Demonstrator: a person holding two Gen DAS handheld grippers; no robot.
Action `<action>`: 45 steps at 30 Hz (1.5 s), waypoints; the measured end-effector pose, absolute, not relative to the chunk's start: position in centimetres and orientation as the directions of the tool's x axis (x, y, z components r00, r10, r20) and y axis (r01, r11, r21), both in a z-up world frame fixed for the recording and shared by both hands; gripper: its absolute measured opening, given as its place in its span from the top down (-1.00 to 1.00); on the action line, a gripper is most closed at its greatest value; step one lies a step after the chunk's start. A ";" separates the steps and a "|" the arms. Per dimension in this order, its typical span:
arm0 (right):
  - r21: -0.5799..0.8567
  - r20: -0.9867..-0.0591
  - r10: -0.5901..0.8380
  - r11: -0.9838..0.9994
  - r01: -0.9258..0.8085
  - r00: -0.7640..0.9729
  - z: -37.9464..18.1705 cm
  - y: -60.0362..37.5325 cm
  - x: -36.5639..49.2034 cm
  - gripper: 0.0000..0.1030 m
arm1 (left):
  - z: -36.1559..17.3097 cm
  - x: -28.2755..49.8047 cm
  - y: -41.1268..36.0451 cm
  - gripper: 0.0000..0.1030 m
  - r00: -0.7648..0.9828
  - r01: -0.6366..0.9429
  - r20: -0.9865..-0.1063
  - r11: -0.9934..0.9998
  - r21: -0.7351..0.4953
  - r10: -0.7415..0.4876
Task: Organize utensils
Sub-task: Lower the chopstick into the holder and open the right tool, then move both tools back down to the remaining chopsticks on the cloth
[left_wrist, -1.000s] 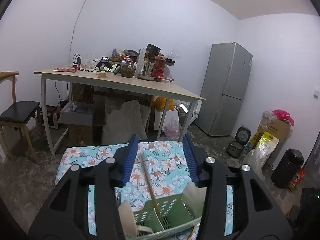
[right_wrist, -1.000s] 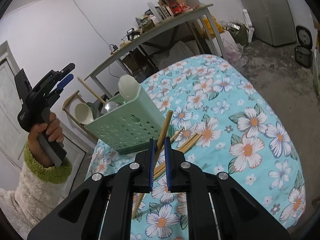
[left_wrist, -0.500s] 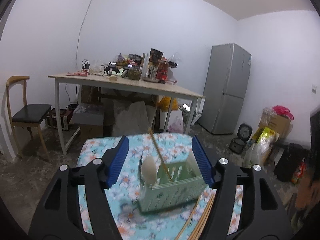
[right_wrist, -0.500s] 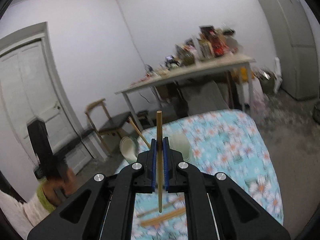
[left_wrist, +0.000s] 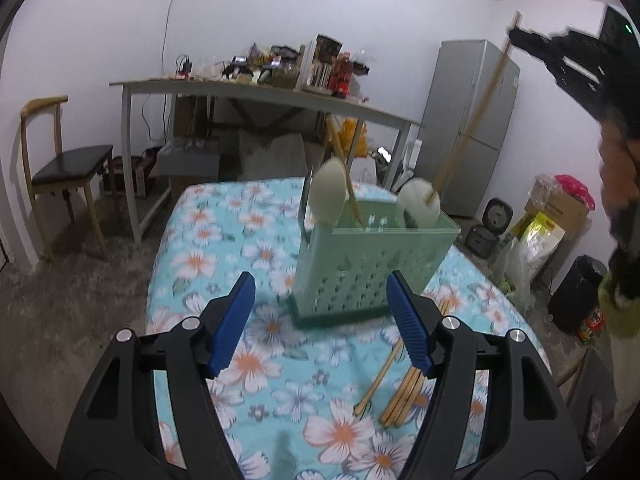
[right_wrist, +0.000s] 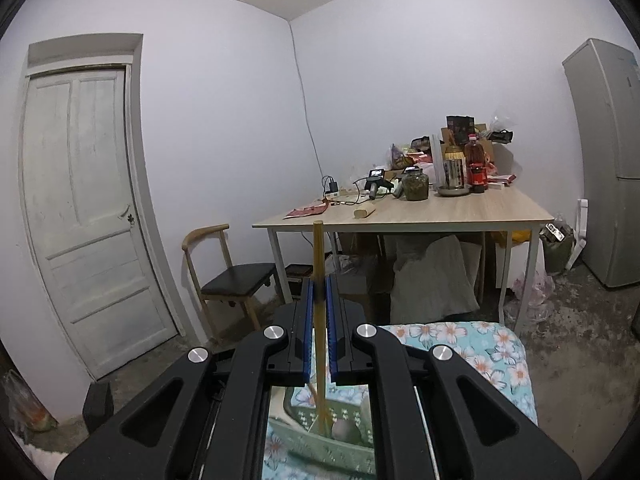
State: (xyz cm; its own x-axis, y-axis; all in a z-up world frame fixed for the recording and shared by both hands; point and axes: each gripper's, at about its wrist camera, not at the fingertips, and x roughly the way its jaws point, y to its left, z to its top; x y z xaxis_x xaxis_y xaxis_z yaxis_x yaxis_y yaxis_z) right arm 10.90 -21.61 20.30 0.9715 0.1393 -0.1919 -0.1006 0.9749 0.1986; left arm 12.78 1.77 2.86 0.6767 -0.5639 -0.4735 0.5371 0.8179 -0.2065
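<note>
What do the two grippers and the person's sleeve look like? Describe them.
Both the left gripper and right gripper have black plastic frames with silver bolts and blue ribbed pads. The sleeve has a fuzzy green cuff.

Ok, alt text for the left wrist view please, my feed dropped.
The open left claw faces a pale green perforated plastic utensil basket on a floral tablecloth. Loose wooden chopsticks lie beside it; upper right, the right claw holds one long wooden chopstick above the basket.
</note>
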 end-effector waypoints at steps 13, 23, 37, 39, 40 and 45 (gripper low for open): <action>0.079 -0.341 0.107 0.993 -0.085 0.934 15.4 -19.2 19.3 0.87 | 0.5 13.5 2.0 -0.26 0.649 0.515 -0.530 0.828 -0.222 -0.546; 0.107 -0.492 0.124 0.991 -0.082 0.862 10.9 -19.3 21.6 0.74 | 0.1 13.5 1.6 -0.26 0.638 0.515 -0.542 0.827 -0.228 -0.547; 0.383 -0.391 0.143 0.923 0.020 0.909 10.7 -27.2 12.6 0.08 | 0.1 13.8 0.2 -0.28 0.611 0.544 -0.553 0.808 -0.226 -0.566; 0.441 -0.403 0.144 0.896 0.053 0.904 9.0 -28.5 10.7 0.08 | 0.1 13.8 -0.1 -0.28 0.604 0.555 -0.556 0.802 -0.222 -0.571; 0.454 -0.412 0.143 0.888 0.066 0.900 8.2 -28.8 10.2 0.08 | 0.1 13.8 -0.3 -0.28 0.600 0.561 -0.557 0.798 -0.219 -0.574; 0.547 -0.500 0.154 0.819 0.174 0.852 1.6 -29.9 7.3 0.08 | 0.1 13.9 -1.7 -0.28 0.579 0.593 -0.561 0.778 -0.208 -0.591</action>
State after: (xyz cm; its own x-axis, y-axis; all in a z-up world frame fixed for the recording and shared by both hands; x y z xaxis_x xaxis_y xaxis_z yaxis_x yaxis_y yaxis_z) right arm 7.31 -29.88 1.61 0.8521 0.1537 -0.5004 0.1739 0.8186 0.5474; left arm 13.94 -1.66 0.11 0.5794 -0.5913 -0.5610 0.5928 0.7781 -0.2079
